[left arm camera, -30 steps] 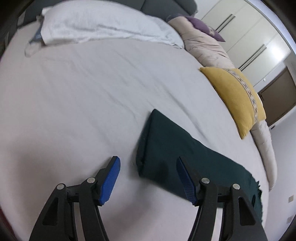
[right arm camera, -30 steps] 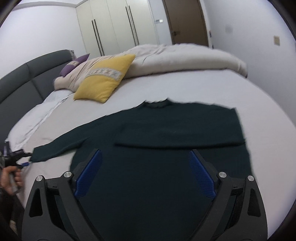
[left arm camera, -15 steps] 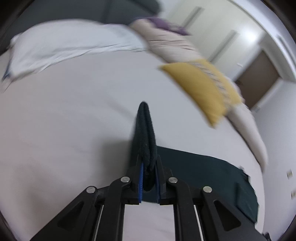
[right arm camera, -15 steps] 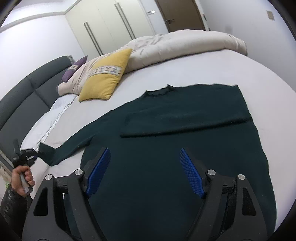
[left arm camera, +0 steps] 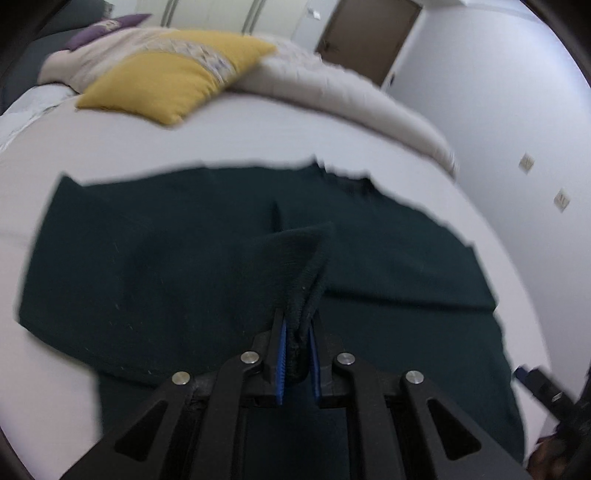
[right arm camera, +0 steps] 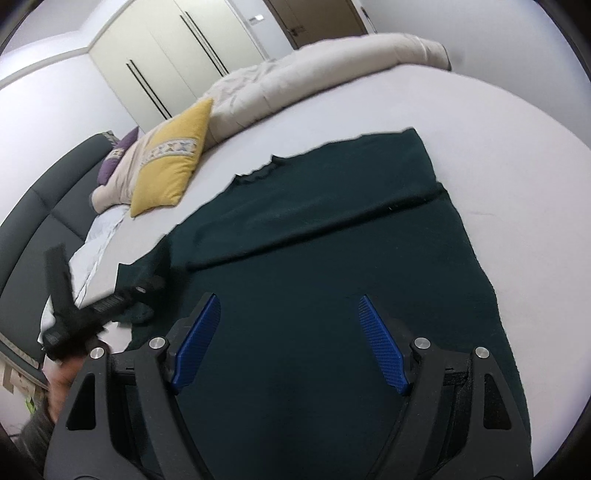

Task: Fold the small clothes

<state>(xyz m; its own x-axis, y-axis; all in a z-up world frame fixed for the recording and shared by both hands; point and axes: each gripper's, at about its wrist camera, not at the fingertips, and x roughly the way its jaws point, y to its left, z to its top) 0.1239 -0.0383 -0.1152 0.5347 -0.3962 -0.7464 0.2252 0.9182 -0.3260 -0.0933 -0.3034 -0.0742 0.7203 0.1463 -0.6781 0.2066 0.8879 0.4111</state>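
Note:
A dark green sweater (right arm camera: 332, 236) lies flat on the white bed, its right sleeve folded across the chest. It also shows in the left wrist view (left arm camera: 147, 266). My left gripper (left arm camera: 297, 354) is shut on the cuff of the left sleeve (left arm camera: 299, 258) and holds it lifted over the sweater's body. It shows in the right wrist view (right arm camera: 110, 306) at the sweater's left edge. My right gripper (right arm camera: 290, 343) is open and empty, low over the sweater's lower half.
A yellow cushion (right arm camera: 170, 166) and a beige duvet (right arm camera: 314, 70) lie along the bed's far side. A dark grey headboard (right arm camera: 33, 221) is at the left. Wardrobes (right arm camera: 177, 55) and a brown door (left arm camera: 365, 33) stand behind. Bare sheet (right arm camera: 517, 147) lies right of the sweater.
My left gripper closed on the sleeve cuff, lifted it and swung it in over the sweater's body. My right gripper moved closer over the sweater and stayed open.

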